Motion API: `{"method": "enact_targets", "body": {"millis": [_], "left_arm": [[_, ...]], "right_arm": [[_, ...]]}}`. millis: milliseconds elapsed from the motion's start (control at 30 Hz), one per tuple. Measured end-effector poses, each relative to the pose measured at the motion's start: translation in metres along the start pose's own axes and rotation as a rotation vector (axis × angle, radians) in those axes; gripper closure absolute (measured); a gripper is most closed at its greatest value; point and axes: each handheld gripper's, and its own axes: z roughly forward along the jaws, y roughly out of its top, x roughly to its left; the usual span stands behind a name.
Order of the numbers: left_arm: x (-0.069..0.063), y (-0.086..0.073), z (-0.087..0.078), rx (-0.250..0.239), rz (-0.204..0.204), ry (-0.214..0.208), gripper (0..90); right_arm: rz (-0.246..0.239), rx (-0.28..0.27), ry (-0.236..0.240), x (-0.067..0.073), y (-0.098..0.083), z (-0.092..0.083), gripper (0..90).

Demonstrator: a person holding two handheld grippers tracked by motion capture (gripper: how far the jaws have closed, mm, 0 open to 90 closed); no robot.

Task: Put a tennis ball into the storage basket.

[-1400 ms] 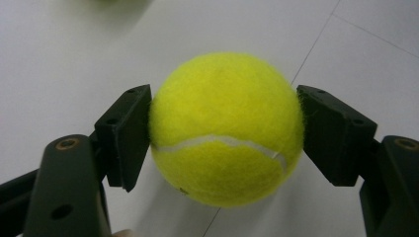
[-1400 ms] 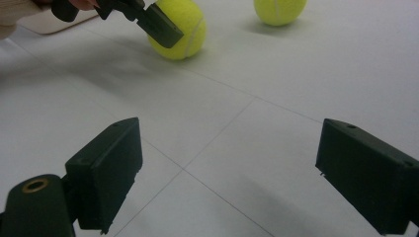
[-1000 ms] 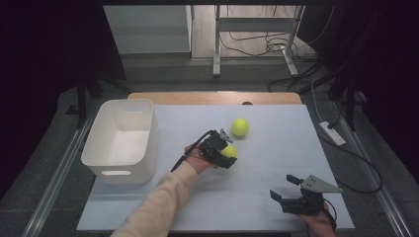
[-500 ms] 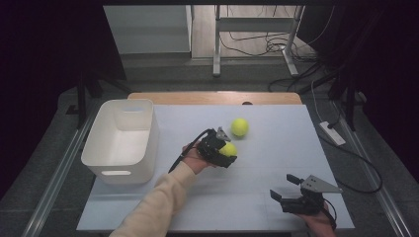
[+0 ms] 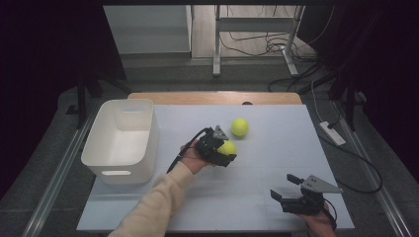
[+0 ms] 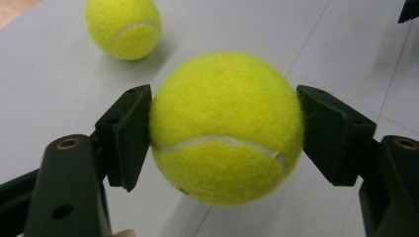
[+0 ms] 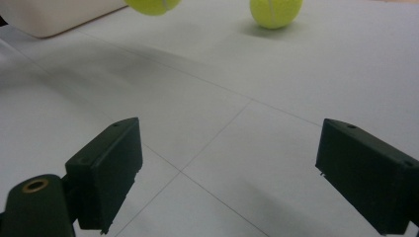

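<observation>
Left hand-held gripper: the black left hand-held gripper (image 5: 223, 150) is sitting mid-bench at the end of a forearm in a cream sleeve (image 5: 153, 205) that is reaching in from the bottom edge; its two pads are pressing on opposite sides of a fuzzy yellow-green tennis ball (image 6: 226, 129), which is being held just above the bench.
Held ball, high view: the same ball (image 5: 228, 147) is showing between the jaws, right of the white bin.
Right hand-held gripper: the black right hand-held gripper (image 5: 286, 193) with its grey three-cornered plate is resting low at the near right corner of the bench, jaws standing wide apart with nothing between them; the right gripper view is showing bare bench between the pads (image 7: 106, 168).
Second ball: another yellow-green tennis ball (image 5: 239, 127) is lying on the bench just beyond the held one, apart from it.
Bin: a white rectangular plastic bin (image 5: 104, 155) with a handle slot is standing at the left of the bench, nothing showing inside.
Cut off: the right hand (image 5: 318, 224) is running out at the bottom edge; the held ball is cropped by the top edge in the right gripper view.
Bench: a pale grey-white sheet (image 5: 296, 148) with faint seam lines is covering the bench, a wooden strip edging its far side.
Room: dark surroundings, grey floor, cables (image 5: 257, 47) and a metal stand beyond.
</observation>
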Motion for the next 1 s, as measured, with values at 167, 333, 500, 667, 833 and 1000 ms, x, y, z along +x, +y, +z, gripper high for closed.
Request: {"method": "enact_targets", "body": {"millis": [167, 333, 500, 667, 833, 1000], "left_arm": [[-0.001, 0.001, -0.007, -0.031, -0.006, 0.002, 26.8], [-0.001, 0.001, -0.011, -0.05, -0.008, -0.002, 26.8], [0.0, 0.001, -0.016, -0.068, -0.015, -0.011, 26.8], [0.0, 0.001, -0.024, -0.098, -0.017, -0.009, 26.8], [0.001, 0.002, -0.03, -0.118, -0.023, -0.002, 26.8], [0.0, 0.002, -0.037, -0.136, -0.024, 0.003, 26.8]], "right_arm": [[-0.001, 0.0, 0.0, 0.0, 0.0, 0.0, 10.8], [0.0, 0.0, -0.003, 0.0, 0.0, 0.0, 10.8], [0.001, -0.002, -0.002, 0.0, 0.0, 0.0, 10.8], [0.001, -0.001, -0.003, 0.0, 0.0, 0.0, 10.8], [-0.002, 0.002, -0.004, 0.0, 0.0, 0.0, 10.8], [-0.003, 0.002, -0.004, 0.0, 0.0, 0.0, 10.8]]}}
